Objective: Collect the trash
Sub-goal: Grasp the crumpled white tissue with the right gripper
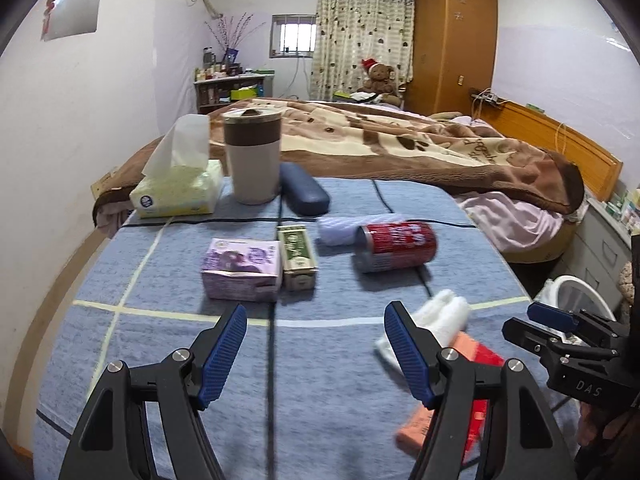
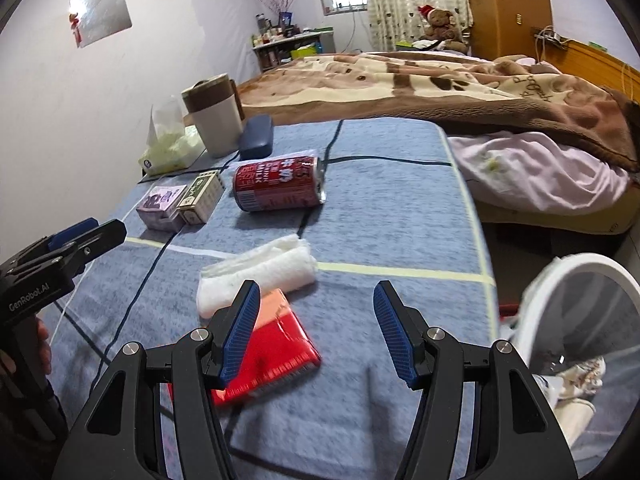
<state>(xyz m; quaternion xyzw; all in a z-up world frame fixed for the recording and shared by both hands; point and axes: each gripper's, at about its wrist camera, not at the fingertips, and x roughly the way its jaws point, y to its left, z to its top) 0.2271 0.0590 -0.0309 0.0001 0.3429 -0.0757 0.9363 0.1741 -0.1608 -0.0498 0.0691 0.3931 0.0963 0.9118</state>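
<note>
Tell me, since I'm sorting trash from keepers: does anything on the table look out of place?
The red can lies tipped on its side mid-table. A crumpled white tissue rests against a red wrapper near the front edge. The cup stands upright.

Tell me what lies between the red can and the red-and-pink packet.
A crumpled white tissue lies between the red can and the red-and-pink packet, clearest in the right wrist view.

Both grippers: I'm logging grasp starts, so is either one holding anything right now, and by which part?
Nothing is held. The left gripper and the right gripper are both open and empty above the blue cloth.
</note>
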